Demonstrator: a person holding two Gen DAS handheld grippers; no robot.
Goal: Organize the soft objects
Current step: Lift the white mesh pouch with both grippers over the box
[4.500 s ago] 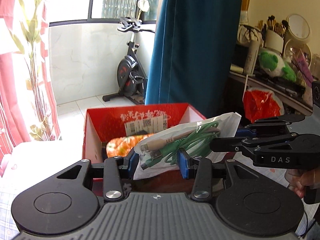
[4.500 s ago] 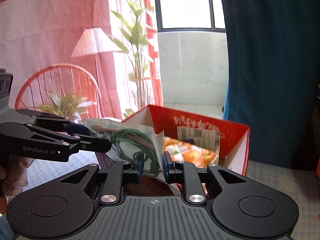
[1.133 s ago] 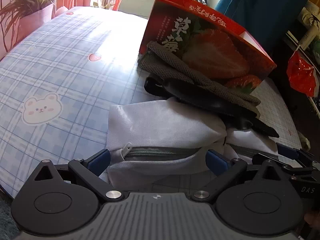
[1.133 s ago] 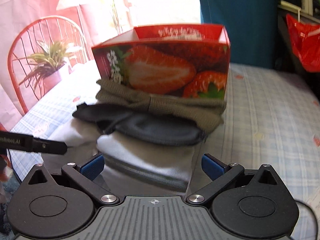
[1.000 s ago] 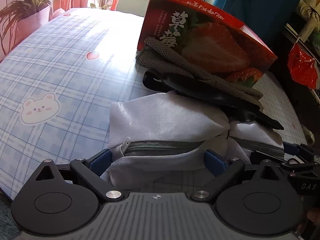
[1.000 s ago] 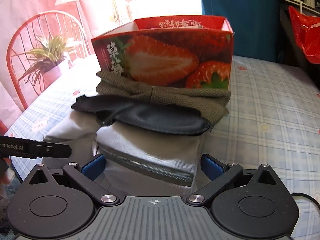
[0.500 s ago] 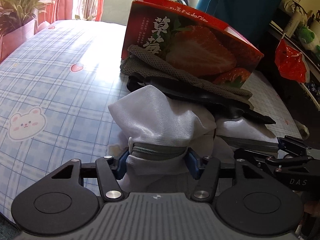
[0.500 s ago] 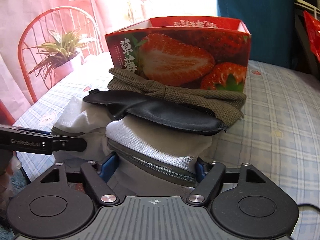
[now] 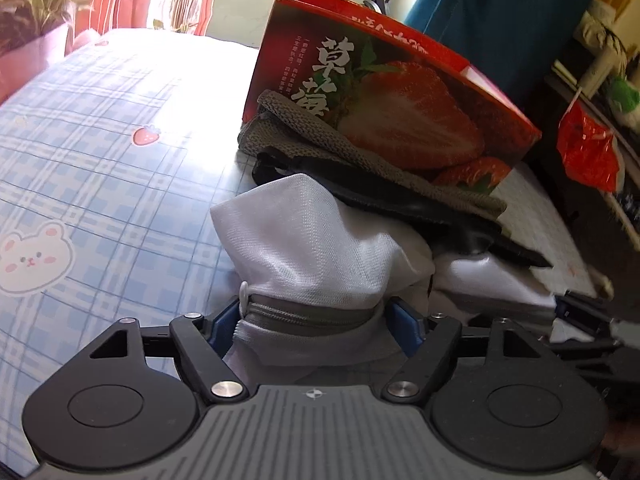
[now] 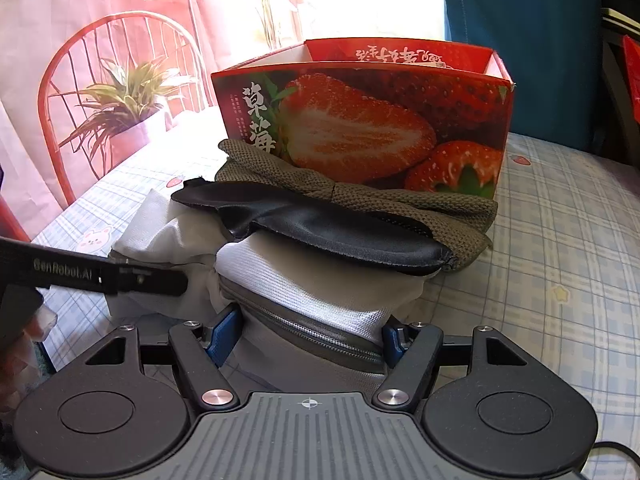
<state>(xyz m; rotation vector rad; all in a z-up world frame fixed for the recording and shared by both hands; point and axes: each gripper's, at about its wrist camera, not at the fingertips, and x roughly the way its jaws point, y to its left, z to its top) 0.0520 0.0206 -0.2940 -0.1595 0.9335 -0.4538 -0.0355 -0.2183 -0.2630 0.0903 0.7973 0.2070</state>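
In the left wrist view, the left gripper [image 9: 312,320] is seen at the bottom centre, its blue fingers [image 9: 402,330] closed narrowly on a bunched end of the white zippered bag [image 9: 320,248], pinched at the grey zipper. In the right wrist view, the right gripper [image 10: 308,338] is likewise closed on the other end of the white zippered bag [image 10: 316,276], the zipper running slantwise between the blue fingers [image 10: 224,332]. The left gripper's black arm, marked with lettering, is seen at the left edge of the right view, touching the bag.

The bag lies in the lower middle of both frames. A black eye mask [image 10: 320,226] is draped across its top, and behind that an olive knitted cloth [image 10: 360,196] is pressed against the foot of a red strawberry box [image 10: 380,128]. In the left view the eye mask [image 9: 420,208], the knitted cloth [image 9: 320,140] and the box [image 9: 400,108] run from the centre to the right.

All of it rests on a blue checked counter cover [image 9: 100,160] printed with a bear and small strawberries. A potted plant [image 10: 120,108] and a red chair [image 10: 80,80] are seen at the upper left of the right view, a blue curtain [image 10: 520,20] at the upper right.
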